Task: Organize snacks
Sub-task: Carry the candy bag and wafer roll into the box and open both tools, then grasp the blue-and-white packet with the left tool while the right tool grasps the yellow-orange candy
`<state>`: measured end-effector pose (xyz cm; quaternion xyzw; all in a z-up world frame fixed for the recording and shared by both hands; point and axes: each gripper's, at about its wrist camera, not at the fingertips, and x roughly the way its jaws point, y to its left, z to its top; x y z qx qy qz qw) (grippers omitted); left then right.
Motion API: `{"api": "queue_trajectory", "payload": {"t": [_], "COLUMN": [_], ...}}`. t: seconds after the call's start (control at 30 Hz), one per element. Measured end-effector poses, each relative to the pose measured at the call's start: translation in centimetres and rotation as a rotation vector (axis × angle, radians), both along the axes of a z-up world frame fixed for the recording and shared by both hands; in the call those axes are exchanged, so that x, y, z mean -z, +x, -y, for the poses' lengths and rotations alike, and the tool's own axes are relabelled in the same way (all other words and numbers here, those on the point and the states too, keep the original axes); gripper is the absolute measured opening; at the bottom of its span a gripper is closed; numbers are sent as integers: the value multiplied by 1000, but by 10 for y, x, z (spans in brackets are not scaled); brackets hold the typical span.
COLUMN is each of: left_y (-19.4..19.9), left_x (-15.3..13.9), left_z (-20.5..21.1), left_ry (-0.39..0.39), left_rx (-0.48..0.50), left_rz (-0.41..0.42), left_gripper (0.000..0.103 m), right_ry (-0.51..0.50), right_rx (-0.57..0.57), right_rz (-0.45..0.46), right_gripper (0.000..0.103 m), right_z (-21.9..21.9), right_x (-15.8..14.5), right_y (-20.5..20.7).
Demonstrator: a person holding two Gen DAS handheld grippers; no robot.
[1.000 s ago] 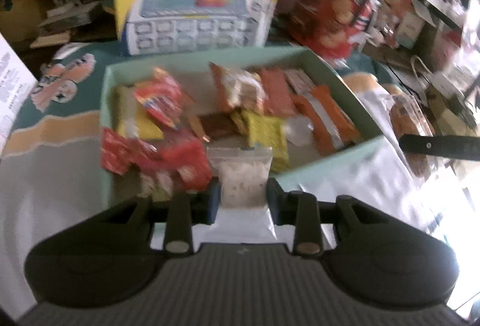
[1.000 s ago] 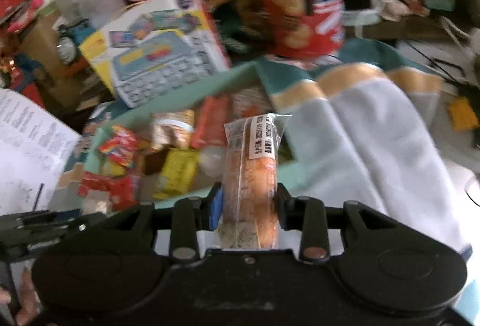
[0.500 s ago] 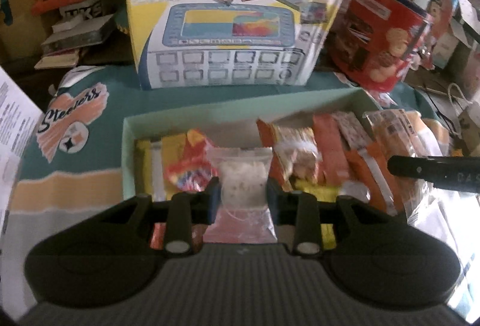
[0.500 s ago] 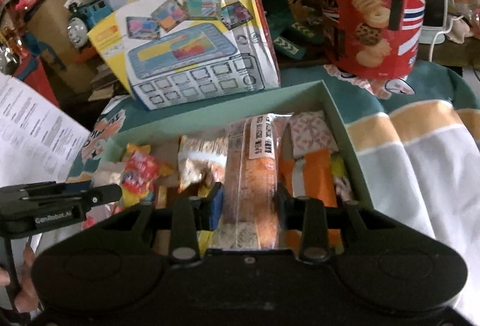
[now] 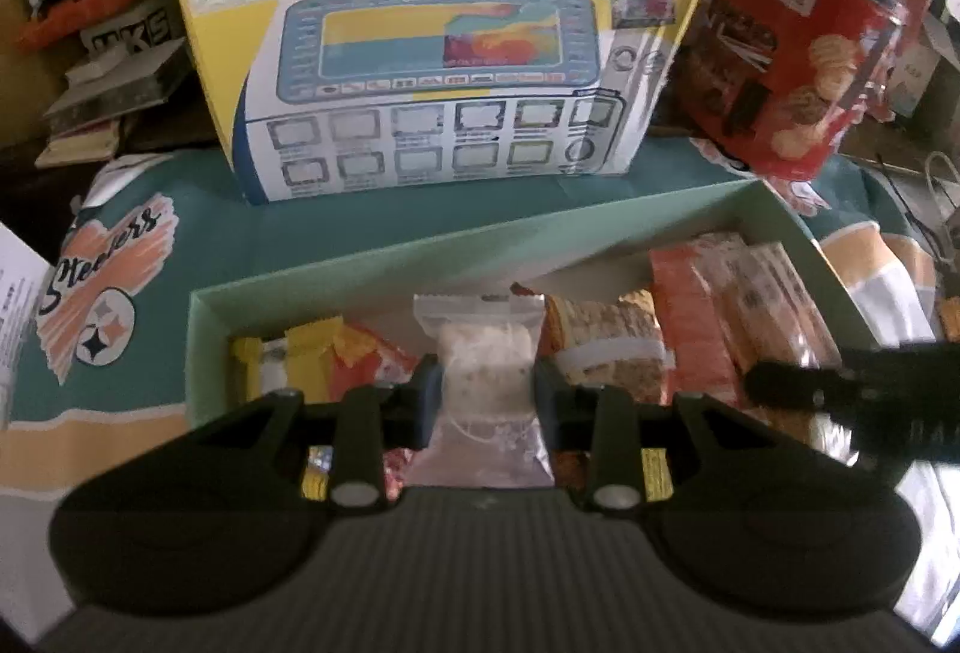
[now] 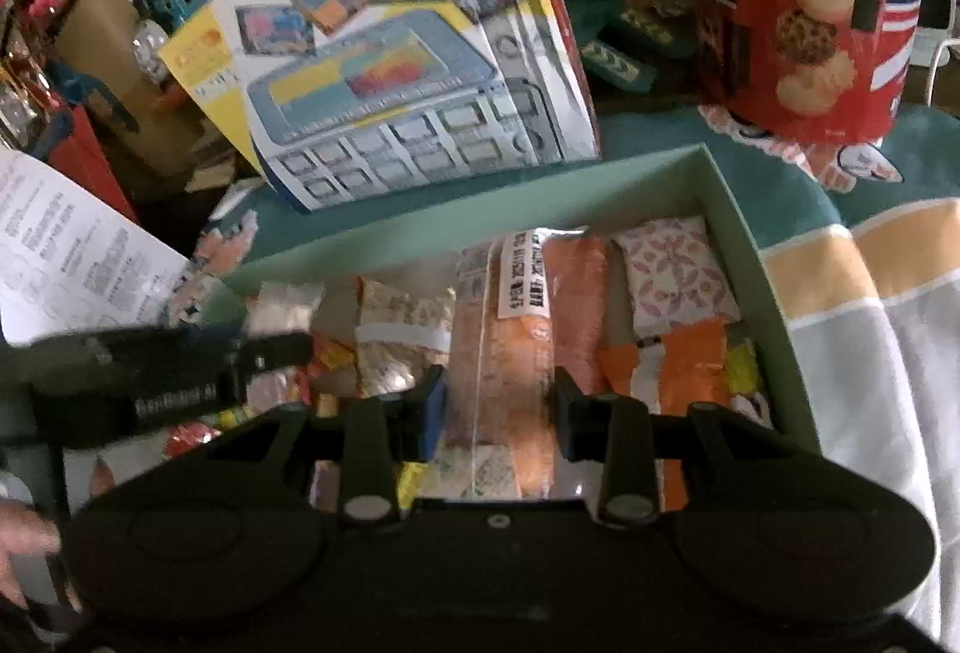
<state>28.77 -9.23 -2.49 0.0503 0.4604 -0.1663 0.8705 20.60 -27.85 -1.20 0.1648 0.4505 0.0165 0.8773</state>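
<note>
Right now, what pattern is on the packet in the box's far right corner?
White with pink leaf-like motifs; clearest in the right wrist view.

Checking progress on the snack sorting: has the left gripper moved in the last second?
Yes. The left gripper, shut on the clear white-filled snack bag, has advanced toward the pale green box's far wall; the bag now nearly reaches it.

Left gripper [image 5: 486,401]: black plastic body, ribbed grey top, 2 silver round screws, blue-edged pads, yellow stickers. Right gripper [image 6: 497,407]: same black build, blue pad, small centre screw. White lettering is seen on left gripper's finger; bare skin is visible bottom-left.
</note>
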Motion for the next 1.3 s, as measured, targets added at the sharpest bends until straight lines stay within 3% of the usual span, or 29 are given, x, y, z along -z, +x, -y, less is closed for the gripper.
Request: {"api": "queue_trajectory", "payload": {"t": [0.33, 0.4, 0.43, 0.47, 0.5, 0.57, 0.73, 0.83, 1.07, 1.3], "left_y": [24, 27, 29, 28, 26, 22, 10, -3, -50, -108], "left_x": [9, 10, 9, 7, 3, -3, -12, -16, -24, -34], "left_z": [-1, 0, 0, -1, -2, -5, -12, -15, -23, -31], "left_ry": [-10, -7, -8, -10, -10, -10, -9, -12, 5, 10], "left_rx": [-31, -31, -35, -45, -56, -53, -60, -64, -59, -56], "left_rz": [-8, -17, -23, -17, 8, 28, 26, 19, 2, -6], "left_gripper": [32, 45, 71, 90, 94, 94, 100, 100, 103, 103], "right_ry": [96, 119, 132, 140, 153, 156, 145, 122, 98, 81], "right_rx": [-61, -90, -106, -113, -116, -102, -47, 0, 49, 83], "right_rz": [-2, -14, -22, -24, -27, -18, -4, 1, 20, 38], "right_gripper": [35, 35, 37, 45, 53, 78, 80, 96, 103, 103], "right_z": [-14, -25, -31, -34, -36, -37, -21, -10, 2, 5], "right_x": [3, 6, 8, 10, 11, 11, 5, 0, -16, -40], "right_y": [-5, -4, -3, -2, -2, -3, -15, -27, -70, -118]}}
